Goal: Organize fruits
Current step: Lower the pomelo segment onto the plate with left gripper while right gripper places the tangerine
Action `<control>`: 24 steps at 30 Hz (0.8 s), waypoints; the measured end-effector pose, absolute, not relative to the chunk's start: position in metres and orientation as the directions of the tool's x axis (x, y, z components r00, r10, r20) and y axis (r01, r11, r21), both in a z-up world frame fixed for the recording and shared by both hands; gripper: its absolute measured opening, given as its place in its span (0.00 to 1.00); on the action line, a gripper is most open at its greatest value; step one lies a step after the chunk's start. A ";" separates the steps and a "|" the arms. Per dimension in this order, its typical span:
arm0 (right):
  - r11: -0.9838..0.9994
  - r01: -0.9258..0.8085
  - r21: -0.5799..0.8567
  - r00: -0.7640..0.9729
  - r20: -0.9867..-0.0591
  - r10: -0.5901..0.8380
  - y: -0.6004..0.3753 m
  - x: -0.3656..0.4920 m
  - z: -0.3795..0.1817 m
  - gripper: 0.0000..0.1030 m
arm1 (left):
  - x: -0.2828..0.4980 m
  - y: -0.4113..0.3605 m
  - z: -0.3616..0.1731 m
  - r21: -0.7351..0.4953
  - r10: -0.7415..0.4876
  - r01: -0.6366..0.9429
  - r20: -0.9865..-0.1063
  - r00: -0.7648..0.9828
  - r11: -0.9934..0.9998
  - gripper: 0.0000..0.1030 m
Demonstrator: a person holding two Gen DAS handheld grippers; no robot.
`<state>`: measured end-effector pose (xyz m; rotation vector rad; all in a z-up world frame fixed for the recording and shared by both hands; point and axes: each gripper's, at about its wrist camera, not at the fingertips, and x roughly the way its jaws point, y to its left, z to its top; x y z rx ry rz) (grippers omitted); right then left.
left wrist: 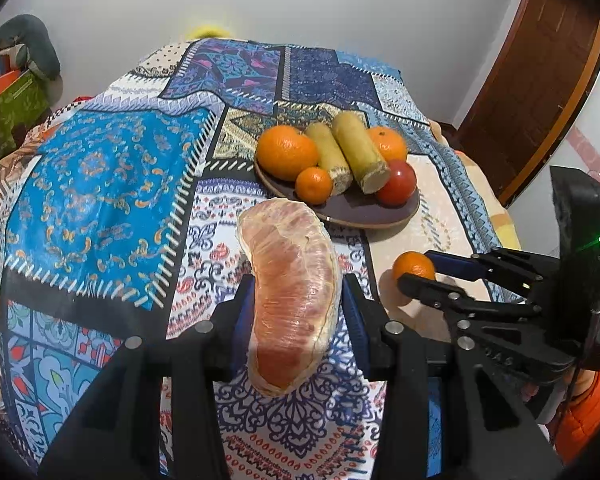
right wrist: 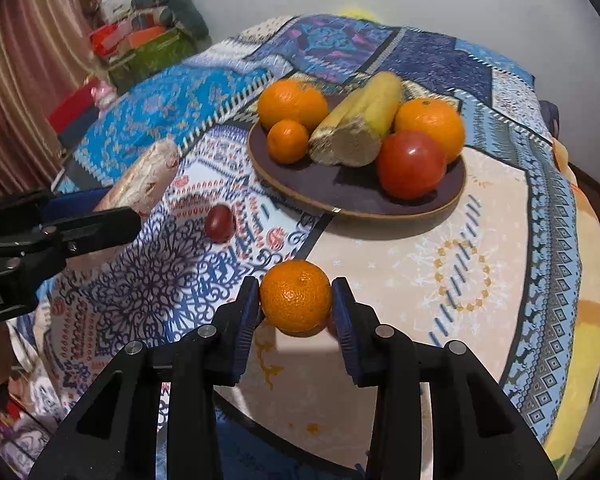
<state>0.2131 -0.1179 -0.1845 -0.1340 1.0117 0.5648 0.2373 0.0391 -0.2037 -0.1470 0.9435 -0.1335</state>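
Observation:
My left gripper (left wrist: 298, 300) is shut on a plastic-wrapped pomelo segment (left wrist: 294, 296) and holds it above the cloth; it also shows in the right wrist view (right wrist: 140, 184). My right gripper (right wrist: 296, 304) is shut on a small mandarin (right wrist: 295, 297), seen from the left wrist view (left wrist: 414, 266) just above the table. A dark plate (left wrist: 364, 212) (right wrist: 340, 192) ahead holds oranges (left wrist: 287, 152), a small mandarin (left wrist: 313, 185), two sugarcane pieces (left wrist: 360, 152) and a tomato (left wrist: 397, 182). A small red fruit (right wrist: 219, 223) lies on the cloth left of the plate.
The table is covered by a patterned blue patchwork cloth (left wrist: 112, 184). A wooden door (left wrist: 540, 92) stands at the right. Boxes and clutter (right wrist: 140, 48) sit beyond the table's left side. White wall behind.

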 end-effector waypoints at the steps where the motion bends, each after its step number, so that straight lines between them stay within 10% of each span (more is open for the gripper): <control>1: 0.852 -0.501 0.153 0.408 -0.826 0.388 -0.121 0.214 -0.182 0.33 | 0.240 0.038 -0.202 -0.183 -0.178 0.051 -0.792 0.584 0.982 0.41; 24: 0.900 -0.410 0.146 0.586 -0.714 0.383 -0.156 0.289 -0.139 0.33 | 0.347 0.008 -0.189 -0.177 -0.213 0.120 -0.749 0.628 0.977 0.41</control>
